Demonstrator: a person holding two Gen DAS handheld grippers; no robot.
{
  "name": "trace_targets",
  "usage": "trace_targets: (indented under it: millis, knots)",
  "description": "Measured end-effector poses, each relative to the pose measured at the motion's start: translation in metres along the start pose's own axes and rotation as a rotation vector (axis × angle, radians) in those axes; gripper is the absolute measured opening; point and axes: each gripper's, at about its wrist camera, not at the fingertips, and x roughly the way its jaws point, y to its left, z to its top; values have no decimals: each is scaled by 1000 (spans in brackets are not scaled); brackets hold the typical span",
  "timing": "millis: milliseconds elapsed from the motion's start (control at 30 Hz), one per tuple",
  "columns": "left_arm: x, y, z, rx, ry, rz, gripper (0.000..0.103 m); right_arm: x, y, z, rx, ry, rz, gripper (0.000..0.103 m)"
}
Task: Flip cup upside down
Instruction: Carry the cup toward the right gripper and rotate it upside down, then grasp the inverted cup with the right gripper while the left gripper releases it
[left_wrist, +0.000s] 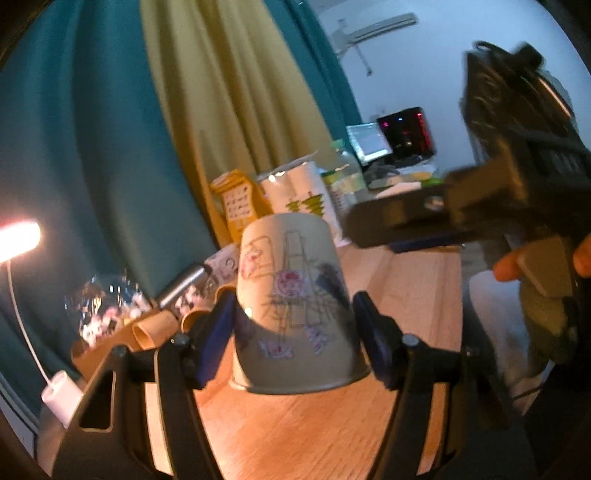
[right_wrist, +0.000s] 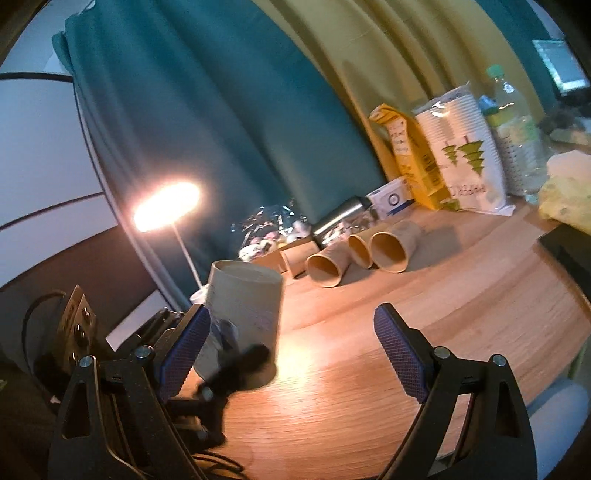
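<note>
While the cup (left_wrist: 295, 302) sat upside down on the desk (left_wrist: 406, 295) | left gripper (left_wrist: 295, 332) jaws loosely around it, right gripper (right_wrist: 291, 354) jaws wide | a bump could tip it.

Wood surface (right_wrist: 424, 295): three paper cups (right_wrist: 389, 246) on their sides at 12 o'clock, lit lamp (right_wrist: 166, 201) at 10, yellow box (right_wrist: 410, 155), water bottle (right_wrist: 517, 136) at 2.

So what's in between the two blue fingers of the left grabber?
The paper cup, standing upside down on the wooden table. In the left wrist view the left gripper straddles it, with slight gaps at both fingers.
</note>
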Motion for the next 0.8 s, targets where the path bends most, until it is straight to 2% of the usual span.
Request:
trace_targets:
  millis: [233,467,533,600,800]
  knots:
    - [-9,-26,3,86,-57,-17,65,-5,4,1,9,-12,77,92]
    - [-17,-35,6,100,-99,-36,65,-1,3,1,20,6,173,92]
    - [-20,-36,6,109,-111,-35,65,0,4,0,23,10,196,88]
    - [-22,-35,6,111,-118,-38,65,1,4,0,25,19,206,76]
    - [-26,-36,7,116,-126,-27,65,5,3,-1,27,38,210,65]
